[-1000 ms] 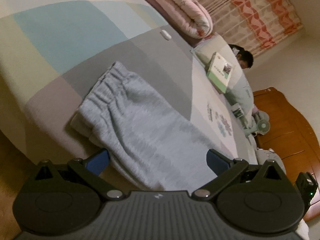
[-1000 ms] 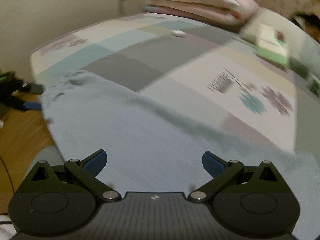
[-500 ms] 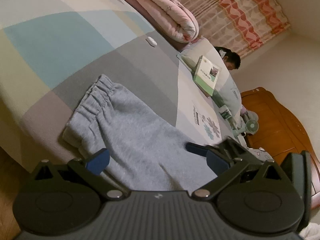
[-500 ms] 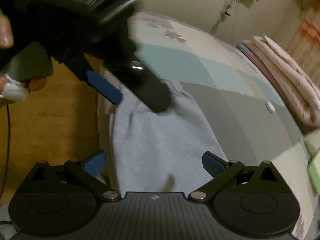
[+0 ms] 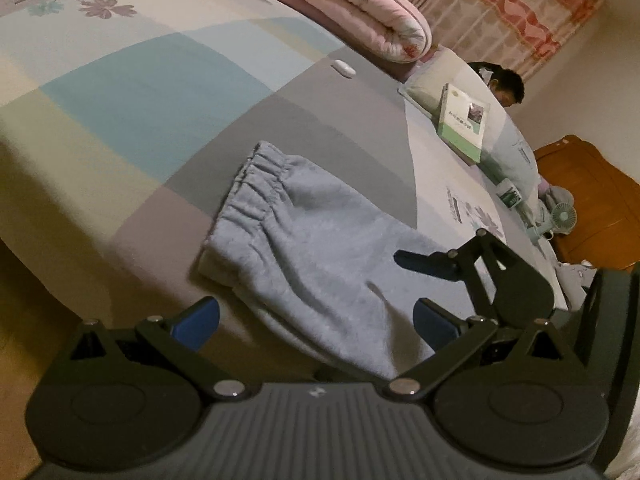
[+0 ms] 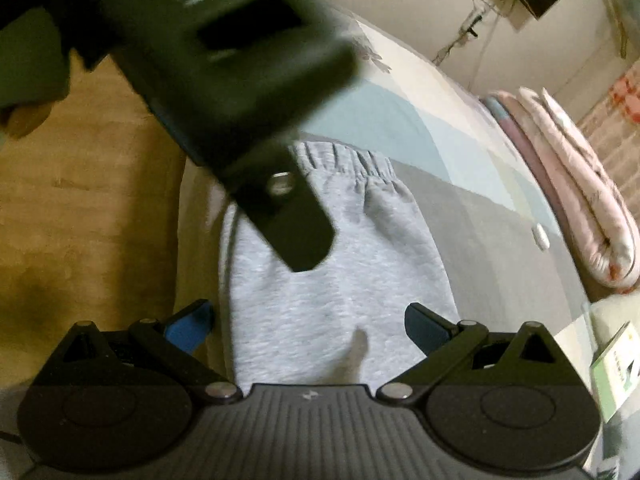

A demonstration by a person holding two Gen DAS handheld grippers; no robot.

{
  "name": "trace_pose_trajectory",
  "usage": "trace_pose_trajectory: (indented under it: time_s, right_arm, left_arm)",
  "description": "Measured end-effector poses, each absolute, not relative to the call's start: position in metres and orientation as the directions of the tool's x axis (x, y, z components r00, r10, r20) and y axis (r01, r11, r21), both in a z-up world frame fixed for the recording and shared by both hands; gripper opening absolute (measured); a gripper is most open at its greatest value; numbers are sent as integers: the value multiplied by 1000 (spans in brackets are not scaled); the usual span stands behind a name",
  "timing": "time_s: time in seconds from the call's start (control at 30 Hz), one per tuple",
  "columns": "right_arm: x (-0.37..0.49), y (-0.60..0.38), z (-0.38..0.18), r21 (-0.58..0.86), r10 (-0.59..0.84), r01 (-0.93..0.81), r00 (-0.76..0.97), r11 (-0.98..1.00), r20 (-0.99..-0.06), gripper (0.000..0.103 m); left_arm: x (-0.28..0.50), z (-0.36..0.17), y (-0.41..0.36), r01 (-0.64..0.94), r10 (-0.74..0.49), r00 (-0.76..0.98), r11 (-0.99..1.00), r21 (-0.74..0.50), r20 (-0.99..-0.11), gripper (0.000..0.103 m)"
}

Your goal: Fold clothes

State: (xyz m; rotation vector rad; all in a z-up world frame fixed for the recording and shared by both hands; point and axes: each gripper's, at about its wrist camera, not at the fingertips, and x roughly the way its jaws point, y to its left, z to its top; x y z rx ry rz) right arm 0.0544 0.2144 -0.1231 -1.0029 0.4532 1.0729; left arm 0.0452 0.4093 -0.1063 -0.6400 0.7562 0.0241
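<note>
Grey sweatpants [image 5: 320, 256] lie flat near the edge of the patchwork bed [image 5: 152, 80], elastic waistband [image 5: 256, 184] toward the left. My left gripper [image 5: 316, 320] hovers open over their near edge with nothing between its fingers. One finger [image 5: 420, 261] of my right gripper reaches in from the right, above the cloth. In the right wrist view the sweatpants [image 6: 344, 288] run away toward the waistband [image 6: 360, 160], and my right gripper [image 6: 306, 326] stands open over them. The left gripper's finger [image 6: 296, 236] hangs blurred in front.
A folded pink quilt [image 5: 352, 12], a green book [image 5: 464, 120] on a pillow, a small white object [image 5: 345, 68], a small fan [image 5: 562, 216] and a person's head [image 5: 504, 86] lie beyond. A wooden headboard [image 5: 592, 200] stands at the right. Wooden floor [image 6: 80, 200] borders the bed.
My right gripper has swung round to face the waistband and moved in close beside the left one. The left gripper has shifted slightly over the pants. Both remain open.
</note>
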Motion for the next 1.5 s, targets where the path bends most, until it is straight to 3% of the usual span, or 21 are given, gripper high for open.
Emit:
trace_pose_trajectory:
  time_s: [0.27,0.7,0.83,1.07,1.5]
  right_arm:
    - [59,211,-104,-470,523,-865,486,176,-700,103]
    - [66,206,-93,-467,556,-847,524,255,-646,103]
    - [72,202,-88,-462,562,-843,531,276,-634,103]
    - [78,198,-86,-429,569,-856,514,288,-642,103]
    - [74,161,-66,-324,602,-906,423,273,-677,103]
  left_arm:
    - [41,-108,414,-247,-227,746,779,-576,-626,102]
    - [46,-130,417,-211,-373,794,571,-794,-480,102]
    - [59,-141,413,-230,-390,788,530,-816,-476,102]
    - [82,-160,421,-207,-345,860,438,-875,-376,102]
    - [83,-163,414,-213,-269,902,401,-891,-337,101]
